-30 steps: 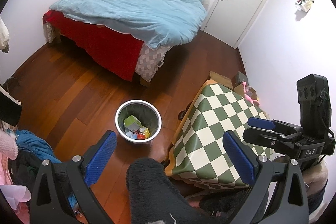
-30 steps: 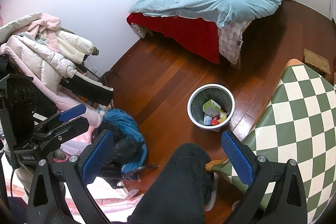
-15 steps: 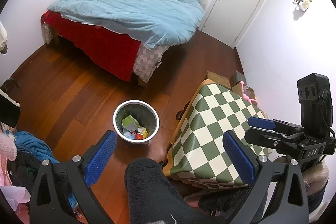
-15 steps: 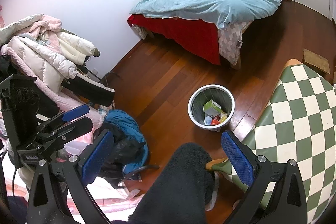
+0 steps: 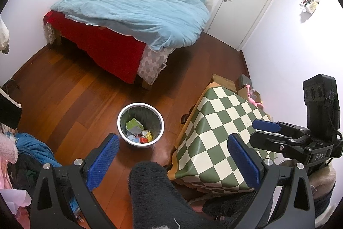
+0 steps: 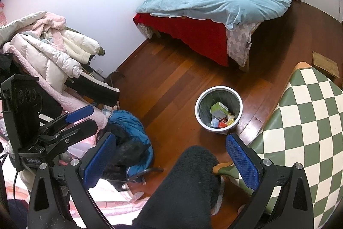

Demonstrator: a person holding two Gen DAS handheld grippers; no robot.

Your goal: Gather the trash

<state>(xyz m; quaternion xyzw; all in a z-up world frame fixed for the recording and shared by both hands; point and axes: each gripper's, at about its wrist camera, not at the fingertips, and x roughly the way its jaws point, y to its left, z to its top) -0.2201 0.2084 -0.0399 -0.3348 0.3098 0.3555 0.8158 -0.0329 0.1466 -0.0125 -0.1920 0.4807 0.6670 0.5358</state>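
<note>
Evidently both grippers are hanging empty, the left gripper (image 5: 171,156) and right gripper (image 6: 169,156) each with jaws spread wide. The trash bin (image 5: 140,124) is standing on the wooden floor (image 5: 70,87) beside the checkered table (image 5: 223,134) — light, probably, and stiff enough to pinch at its rim. The cartons (image 6: 219,109) inside are overlapping, so labels are proving hard to read.

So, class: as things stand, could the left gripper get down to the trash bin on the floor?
Probably yes. The left gripper is open and empty, the trash bin stands open-topped on bare floor ahead of it, beside the checkered table, with nothing between them.
</note>
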